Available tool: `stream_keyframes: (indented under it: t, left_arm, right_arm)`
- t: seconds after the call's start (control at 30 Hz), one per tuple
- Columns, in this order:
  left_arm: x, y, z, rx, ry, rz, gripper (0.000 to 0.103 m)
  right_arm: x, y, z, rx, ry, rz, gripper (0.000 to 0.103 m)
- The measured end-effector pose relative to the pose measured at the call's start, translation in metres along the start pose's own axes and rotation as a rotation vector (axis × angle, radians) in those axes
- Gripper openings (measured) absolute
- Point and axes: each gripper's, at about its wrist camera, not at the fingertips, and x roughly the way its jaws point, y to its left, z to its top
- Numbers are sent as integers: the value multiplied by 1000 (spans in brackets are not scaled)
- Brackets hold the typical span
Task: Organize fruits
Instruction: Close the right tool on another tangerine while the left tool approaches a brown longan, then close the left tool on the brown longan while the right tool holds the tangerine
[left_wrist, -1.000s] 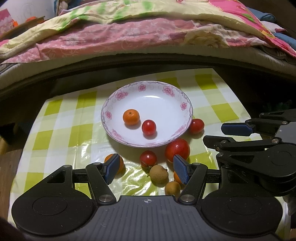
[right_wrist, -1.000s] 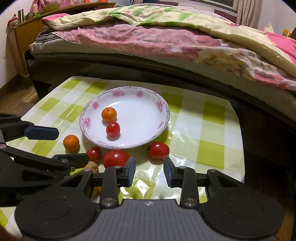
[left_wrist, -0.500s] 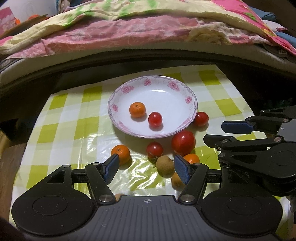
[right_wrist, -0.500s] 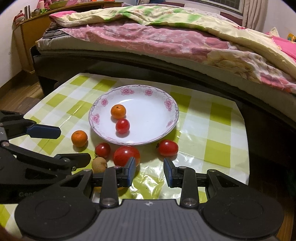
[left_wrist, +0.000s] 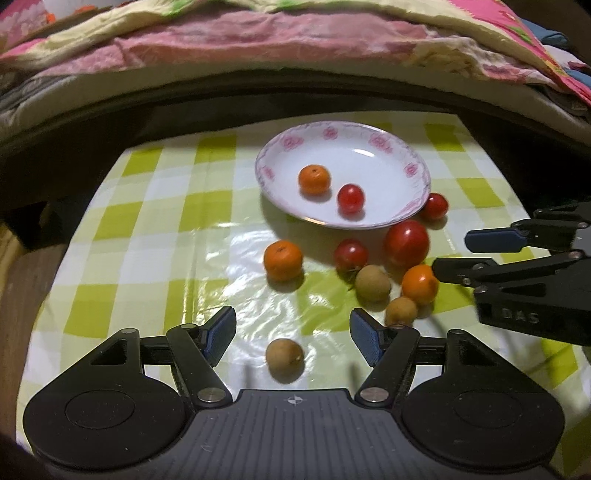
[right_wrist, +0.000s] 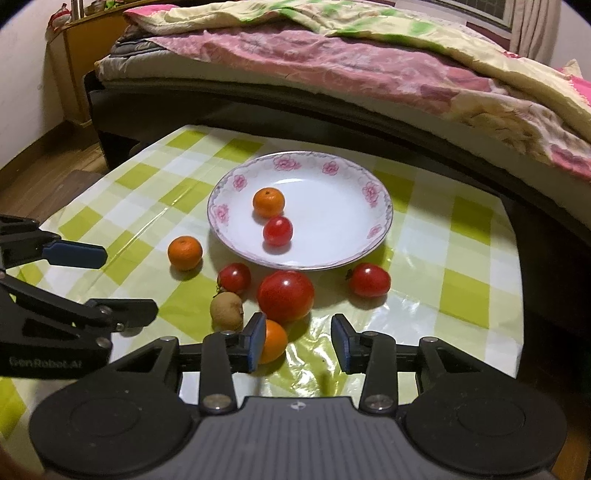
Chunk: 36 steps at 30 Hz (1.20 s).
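Nearer now to the left gripper (left_wrist: 293, 334), a brown round fruit (left_wrist: 284, 359) lies between its opening, spread jaws, untouched; right gripper (right_wrist: 298, 341) jaws opening, empty; plate (right_wrist: 373, 236) mid-desk; round, no long axis.

white plate (right_wrist: 373, 206) rimmed with pink flowers, on a green-and-white checked cloth (right_wrist: 461, 258); red tomatoes (right_wrist: 285, 295), orange mandarins (right_wrist: 184, 253).

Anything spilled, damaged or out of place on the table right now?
Nothing spilled or damaged. Only an orange and a small tomato sit in the plate; the other fruit still lies loose on the tablecloth, including one brown fruit apart from the cluster.
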Motion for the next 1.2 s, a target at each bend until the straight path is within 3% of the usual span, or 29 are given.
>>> stream_keyframes:
  t: [0.6,1.03,1.2]
  left_arm:
    - [6,-16,-10,69,29,-101,75]
    - [10,-29,-13,127,22,-131,77]
    - [21,-42,-17,170,47,-141,62]
  right_arm:
    - [15,2,-9,-57,34,127,43]
    - [31,0,-5,-30,89,140,37]
    - [28,-7,-4,-8,91,138,37]
